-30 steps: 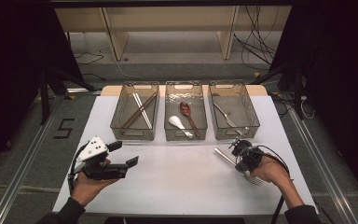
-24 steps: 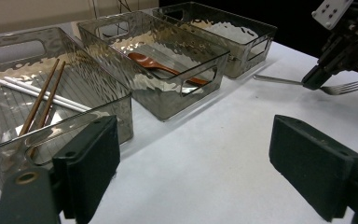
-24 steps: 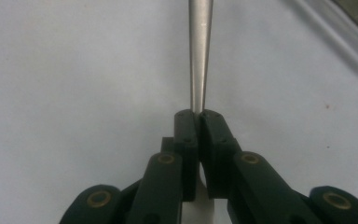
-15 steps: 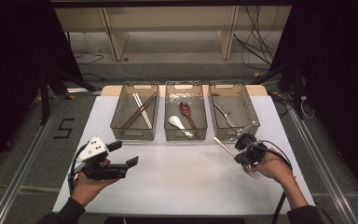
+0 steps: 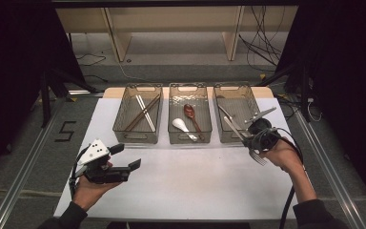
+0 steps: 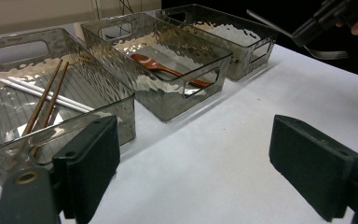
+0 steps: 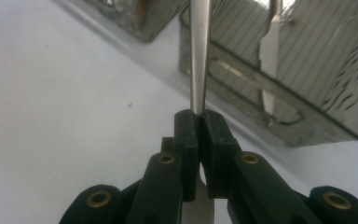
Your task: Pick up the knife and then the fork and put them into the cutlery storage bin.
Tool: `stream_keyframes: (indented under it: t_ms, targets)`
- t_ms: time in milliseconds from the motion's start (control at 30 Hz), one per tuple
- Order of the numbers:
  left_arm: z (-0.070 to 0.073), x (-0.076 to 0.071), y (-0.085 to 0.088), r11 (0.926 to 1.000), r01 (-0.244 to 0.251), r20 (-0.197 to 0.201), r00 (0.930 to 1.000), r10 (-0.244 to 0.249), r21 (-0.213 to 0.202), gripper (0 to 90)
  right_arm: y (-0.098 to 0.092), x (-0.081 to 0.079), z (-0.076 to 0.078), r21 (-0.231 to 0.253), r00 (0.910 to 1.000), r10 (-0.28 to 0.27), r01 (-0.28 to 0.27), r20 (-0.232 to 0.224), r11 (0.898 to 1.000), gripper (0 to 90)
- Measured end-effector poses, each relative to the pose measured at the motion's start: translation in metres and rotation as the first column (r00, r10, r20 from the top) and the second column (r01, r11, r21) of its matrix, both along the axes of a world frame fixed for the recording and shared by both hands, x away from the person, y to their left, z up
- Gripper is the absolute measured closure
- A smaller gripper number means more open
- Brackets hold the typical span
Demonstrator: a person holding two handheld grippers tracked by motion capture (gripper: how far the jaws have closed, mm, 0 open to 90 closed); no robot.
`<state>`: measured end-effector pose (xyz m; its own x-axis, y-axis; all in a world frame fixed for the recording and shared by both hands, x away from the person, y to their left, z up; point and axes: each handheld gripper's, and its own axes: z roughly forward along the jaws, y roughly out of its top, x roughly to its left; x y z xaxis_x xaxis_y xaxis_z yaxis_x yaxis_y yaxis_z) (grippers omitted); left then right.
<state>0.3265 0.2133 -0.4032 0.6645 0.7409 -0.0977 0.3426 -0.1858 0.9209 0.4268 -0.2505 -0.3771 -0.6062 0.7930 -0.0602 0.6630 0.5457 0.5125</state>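
At the right of the high view, the right gripper (image 5: pixel 255 136) is closed on a metal fork (image 5: pixel 257 156), lifted clear of the white tabletop (image 5: pixel 195 186). The fork's handle points up and to the left toward the rightmost bin (image 5: pixel 235 114), and its tines hang toward the lower right beneath the person's hand. In the right gripper view the two black jaws pinch the slim steel handle (image 7: pixel 198 56), which rises straight to the top of the frame, with the bin's ribbed wall and a knife (image 7: pixel 270 60) lying inside it at upper right. At lower left of the high view the left gripper (image 5: pixel 126 167) rests low over the tabletop with its jaws wide apart and nothing between them. The left bin (image 5: pixel 138 114) in the upper middle holds brown and white chopsticks (image 5: pixel 143 112); the middle bin (image 5: pixel 189 117) holds a brown spoon (image 5: pixel 190 114) and a white spoon (image 5: pixel 182 126).
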Motion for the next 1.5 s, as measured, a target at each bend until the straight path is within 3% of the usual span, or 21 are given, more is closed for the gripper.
stream_keyframes:
  t_ms: [267, 500, 1067, 1500]
  targets:
    - [0.000, 0.000, 0.001, 1.0000, -0.002, 0.000, 1.0000, 0.002, -0.010, 15.8, -0.005, 0.020, 0.018, 0.040, 0.9955, -0.065, 0.062, 0.069, 0.997, 85.9]
    - [0.000, 0.001, 0.001, 0.9998, -0.004, 0.001, 1.0000, 0.004, -0.018, 15.8, 0.000, 0.046, 0.033, 0.047, 0.9886, -0.102, 0.097, 0.111, 0.994, 85.9]
    - [0.000, 0.000, 0.002, 0.9998, -0.001, 0.004, 1.0000, 0.001, -0.019, 15.7, 0.006, 0.095, 0.038, 0.089, 0.9740, -0.197, 0.187, 0.112, 0.978, 85.9]
    - [0.000, 0.000, 0.002, 0.9998, 0.000, 0.005, 1.0000, 0.000, -0.020, 15.7, 0.006, 0.110, 0.036, 0.115, 0.9586, -0.259, 0.246, 0.118, 0.962, 85.8]
